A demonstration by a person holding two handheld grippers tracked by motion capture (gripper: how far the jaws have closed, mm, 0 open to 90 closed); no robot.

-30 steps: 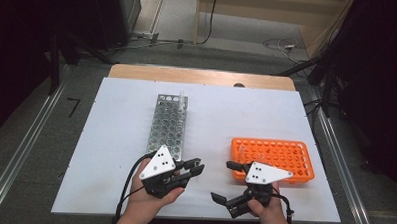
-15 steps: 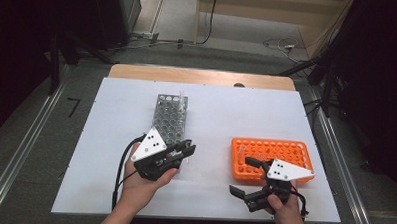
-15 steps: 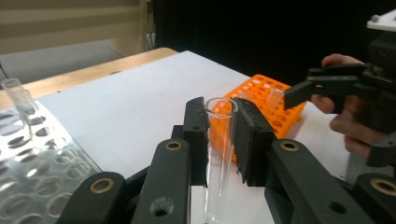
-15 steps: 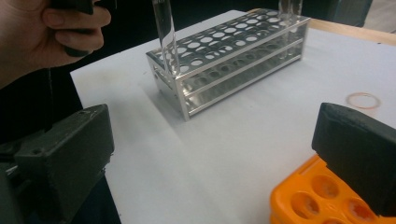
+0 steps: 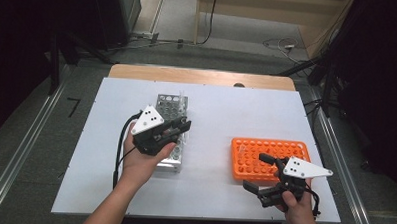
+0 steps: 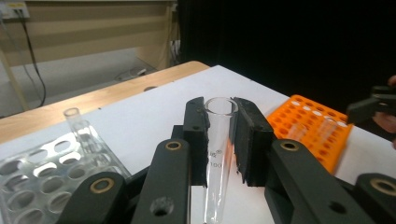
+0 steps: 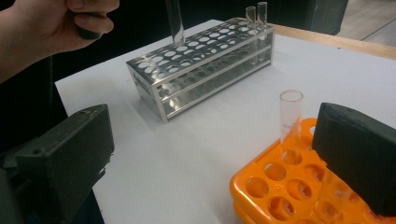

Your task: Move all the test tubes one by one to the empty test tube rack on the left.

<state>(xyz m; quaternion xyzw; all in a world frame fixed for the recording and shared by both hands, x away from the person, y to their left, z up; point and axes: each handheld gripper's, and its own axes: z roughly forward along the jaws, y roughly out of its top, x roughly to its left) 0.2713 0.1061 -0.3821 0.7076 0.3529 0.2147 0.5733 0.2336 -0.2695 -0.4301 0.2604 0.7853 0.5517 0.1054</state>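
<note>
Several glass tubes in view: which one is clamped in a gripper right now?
The tube between the left gripper jaws, held above the metal rack. The others stand in racks: one in the orange rack, two at the metal rack's far end.

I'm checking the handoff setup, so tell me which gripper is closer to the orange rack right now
Right. The right gripper is open at the orange rack's near-left corner. The left gripper, shut on a glass tube, is over the metal rack.
</note>
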